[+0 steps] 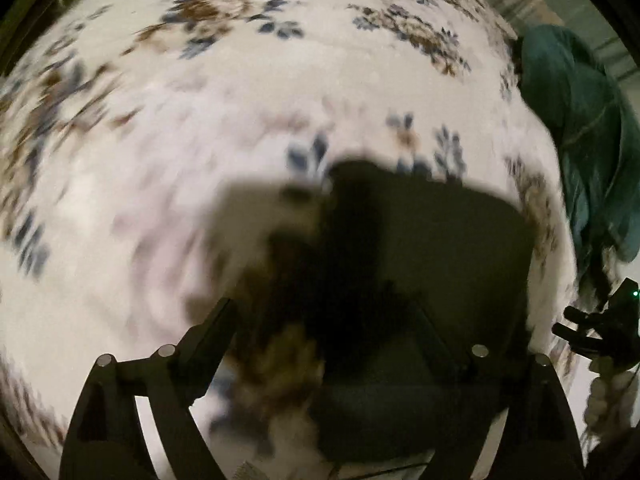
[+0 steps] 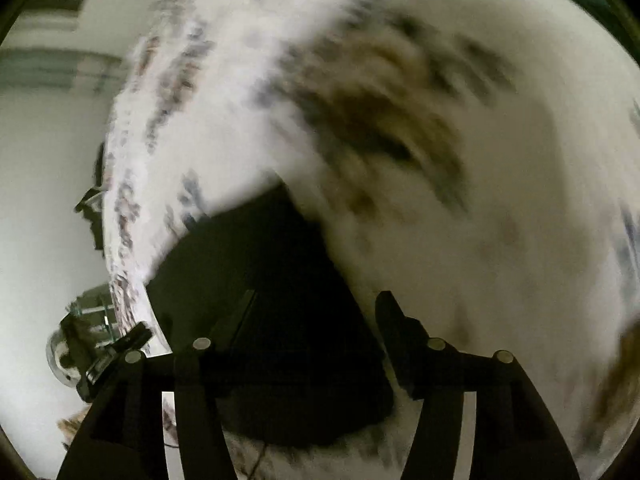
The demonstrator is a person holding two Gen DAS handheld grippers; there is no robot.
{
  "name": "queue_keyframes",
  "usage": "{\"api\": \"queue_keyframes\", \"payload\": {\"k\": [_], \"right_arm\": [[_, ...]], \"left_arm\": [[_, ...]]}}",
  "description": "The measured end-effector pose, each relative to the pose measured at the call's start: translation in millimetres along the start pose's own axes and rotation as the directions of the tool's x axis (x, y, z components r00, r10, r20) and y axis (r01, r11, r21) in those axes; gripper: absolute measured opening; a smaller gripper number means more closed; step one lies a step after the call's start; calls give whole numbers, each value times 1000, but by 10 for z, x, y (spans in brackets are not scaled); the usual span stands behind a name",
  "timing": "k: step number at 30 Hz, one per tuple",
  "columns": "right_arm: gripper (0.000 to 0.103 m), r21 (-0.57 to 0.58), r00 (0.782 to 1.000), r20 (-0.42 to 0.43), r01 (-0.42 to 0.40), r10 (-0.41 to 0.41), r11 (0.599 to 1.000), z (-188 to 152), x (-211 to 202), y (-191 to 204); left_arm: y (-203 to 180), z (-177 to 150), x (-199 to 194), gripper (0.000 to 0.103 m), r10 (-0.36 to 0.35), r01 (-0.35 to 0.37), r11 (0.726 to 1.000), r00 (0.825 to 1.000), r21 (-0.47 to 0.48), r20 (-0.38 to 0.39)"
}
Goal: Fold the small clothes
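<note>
A dark, flatly folded garment [image 1: 432, 248] lies on a white bedspread [image 1: 240, 128] printed with blue and brown flowers. My left gripper [image 1: 320, 306] hangs over the garment's near edge. Its fingers are spread wide and nothing is pinched between them. In the right wrist view the same dark garment [image 2: 260, 280] lies under my right gripper [image 2: 316, 300]. That gripper's jaws stand apart, with the left finger over the cloth and the right finger [image 2: 390, 312] at the garment's edge above the bedspread [image 2: 500, 240]. Both views are blurred by motion. My right gripper [image 1: 564, 321] also shows at the far right of the left wrist view.
A crumpled teal garment [image 1: 580, 140] lies at the right edge of the bedspread. Below it hangs a white knotted cord [image 1: 608, 392]. Beyond the bedspread's left edge is pale floor [image 2: 48, 160], with a small cluttered object [image 2: 80, 344] on it.
</note>
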State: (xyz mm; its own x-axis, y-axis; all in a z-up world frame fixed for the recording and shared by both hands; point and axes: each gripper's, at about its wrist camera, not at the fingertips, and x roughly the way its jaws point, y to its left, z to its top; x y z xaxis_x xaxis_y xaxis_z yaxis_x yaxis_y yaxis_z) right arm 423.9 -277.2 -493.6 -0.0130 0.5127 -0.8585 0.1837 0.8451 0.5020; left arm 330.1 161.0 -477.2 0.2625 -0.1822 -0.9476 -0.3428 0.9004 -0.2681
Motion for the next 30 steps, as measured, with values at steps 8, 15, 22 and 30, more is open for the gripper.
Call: {"api": "queue_keyframes", "payload": {"k": [8, 15, 22, 30], "right_arm": [[38, 209, 986, 16, -165, 165, 964, -792, 333, -511], [6, 146, 977, 184, -138, 110, 980, -1068, 25, -443], [7, 208, 991, 93, -117, 99, 971, -1126, 255, -748], [78, 535, 861, 152, -485, 486, 692, -1449, 498, -1171]], "left_arm": [[261, -1241, 326, 87, 197, -209, 974, 973, -92, -124], [453, -1420, 609, 103, 167, -194, 970, 970, -149, -177], [548, -1271, 799, 103, 191, -245, 950, 947, -194, -259], [577, -1386, 775, 103, 187, -234, 953, 954, -194, -234]]}}
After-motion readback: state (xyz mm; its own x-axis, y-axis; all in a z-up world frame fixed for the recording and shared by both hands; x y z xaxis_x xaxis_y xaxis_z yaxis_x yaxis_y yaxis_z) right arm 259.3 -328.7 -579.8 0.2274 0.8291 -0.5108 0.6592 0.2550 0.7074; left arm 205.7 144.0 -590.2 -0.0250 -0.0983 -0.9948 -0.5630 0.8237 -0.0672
